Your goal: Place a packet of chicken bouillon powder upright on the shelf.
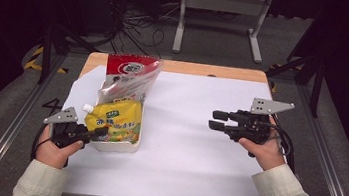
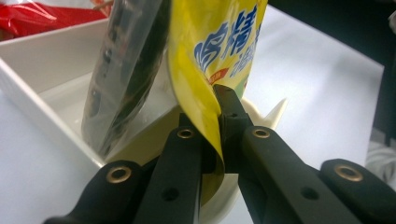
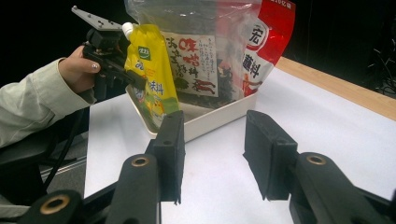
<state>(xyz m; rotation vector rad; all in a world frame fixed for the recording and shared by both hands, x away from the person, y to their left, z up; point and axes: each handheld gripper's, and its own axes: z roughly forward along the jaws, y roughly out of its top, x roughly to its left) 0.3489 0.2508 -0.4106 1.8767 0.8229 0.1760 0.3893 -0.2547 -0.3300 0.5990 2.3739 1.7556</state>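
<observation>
- Our left hand-held gripper [image 1: 100,131] pinches the lower edge of the yellow pouch [image 1: 114,121], which stands in the white tray [image 1: 126,146] at the desk's [image 1: 179,169] left.
- Behind it leans a red bag [image 1: 130,75].
- Our right hand-held gripper [image 1: 217,120] hovers well apart, jaws spread, empty.
- We judge the pouch is being placed or lifted; next calls for a steady hold.
</observation>
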